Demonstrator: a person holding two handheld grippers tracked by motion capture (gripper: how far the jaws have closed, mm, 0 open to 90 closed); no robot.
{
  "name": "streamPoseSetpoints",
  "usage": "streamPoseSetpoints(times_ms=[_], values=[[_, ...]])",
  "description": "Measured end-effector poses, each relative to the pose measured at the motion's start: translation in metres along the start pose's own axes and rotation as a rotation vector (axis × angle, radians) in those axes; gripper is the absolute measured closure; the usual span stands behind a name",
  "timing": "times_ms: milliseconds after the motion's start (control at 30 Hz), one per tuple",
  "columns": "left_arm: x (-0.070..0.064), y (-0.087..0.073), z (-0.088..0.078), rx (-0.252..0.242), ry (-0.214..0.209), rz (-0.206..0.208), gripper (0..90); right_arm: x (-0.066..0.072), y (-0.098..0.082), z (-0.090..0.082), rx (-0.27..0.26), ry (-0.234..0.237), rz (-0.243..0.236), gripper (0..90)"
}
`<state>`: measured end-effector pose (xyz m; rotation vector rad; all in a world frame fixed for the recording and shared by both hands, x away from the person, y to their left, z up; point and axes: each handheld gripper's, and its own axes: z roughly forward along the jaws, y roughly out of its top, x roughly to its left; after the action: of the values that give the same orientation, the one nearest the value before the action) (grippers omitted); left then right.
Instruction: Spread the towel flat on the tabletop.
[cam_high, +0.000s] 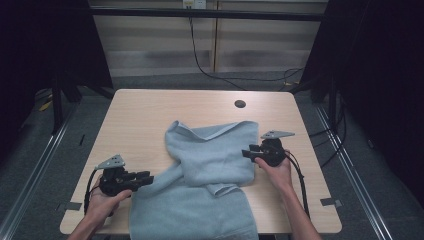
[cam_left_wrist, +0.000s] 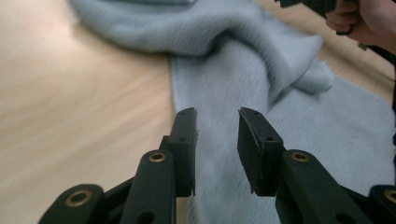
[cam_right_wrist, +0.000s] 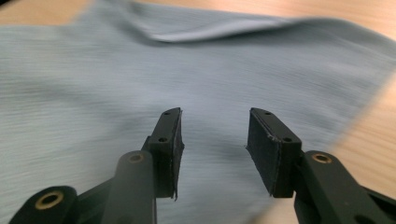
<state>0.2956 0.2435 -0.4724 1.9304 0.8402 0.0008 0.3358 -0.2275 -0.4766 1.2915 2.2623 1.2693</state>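
Table (cam_high: 150, 115) hole (cam_high: 240, 104) in high view alone

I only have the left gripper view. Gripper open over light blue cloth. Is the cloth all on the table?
Observer: No. In the high view the towel hangs over the table's near edge.
Operator: Right gripper, open or shut?
Observer: Open. The right gripper has a clear gap between its jaws, nothing in it.
Operator: Where is it against the cloth?
Observer: At the towel's right edge, pointing in toward the folded part; the left gripper is at the left edge.
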Motion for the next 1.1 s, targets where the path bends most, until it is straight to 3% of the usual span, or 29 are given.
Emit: streamPoseSetpoints(times_ms=[100,200,300,400,533,600,667,700,733,767,800,933,1033,1100], values=[[-0.010,0.010,0.021,0.040,-0.057,0.037,67.4,0.034,-0.001,-0.011,0.012,0.107,-0.061,59.9],[-0.016,0.010,0.040,0.086,-0.069,0.058,68.2,0.062,-0.011,-0.017,0.048,0.179,-0.092,60.3],[-0.015,0.007,0.056,0.135,-0.010,0.087,65.1,0.077,-0.025,-0.017,0.044,0.262,-0.093,57.5],[-0.007,0.007,0.065,0.139,0.018,0.067,64.3,0.085,-0.034,-0.007,0.095,0.284,-0.102,54.2],[0.000,0.007,0.065,0.116,0.061,0.055,64.6,0.091,-0.034,0.006,0.116,0.311,-0.119,50.0],[0.001,0.005,0.064,0.108,0.061,0.056,64.5,0.095,-0.034,0.011,0.130,0.278,-0.167,49.2],[0.001,0.004,0.064,0.105,0.063,0.055,64.2,0.097,-0.035,0.016,0.139,0.243,-0.183,51.7],[0.001,0.004,0.063,0.107,0.067,0.061,64.2,0.098,-0.037,0.019,0.142,0.227,-0.205,62.1],[0.000,0.004,0.063,0.105,0.066,0.058,64.2,0.099,-0.038,0.019,0.139,0.180,-0.243,72.3],[0.001,0.003,0.062,0.101,0.066,0.059,64.3,0.098,-0.038,0.019,0.133,0.160,-0.244,81.2],[0.001,0.003,0.062,0.102,0.066,0.062,64.3,0.094,-0.037,0.017,0.121,0.149,-0.222,88.1],[0.004,0.001,0.059,0.094,0.065,0.048,65.5,0.072,-0.033,0.003,0.066,0.092,-0.148,89.4],[0.007,-0.001,0.057,0.092,0.057,0.038,67.1,0.049,-0.029,-0.013,0.017,0.017,-0.097,89.5],[0.008,-0.002,0.056,0.098,0.072,0.025,67.2,0.032,-0.026,-0.022,-0.013,-0.001,-0.069,89.5]])
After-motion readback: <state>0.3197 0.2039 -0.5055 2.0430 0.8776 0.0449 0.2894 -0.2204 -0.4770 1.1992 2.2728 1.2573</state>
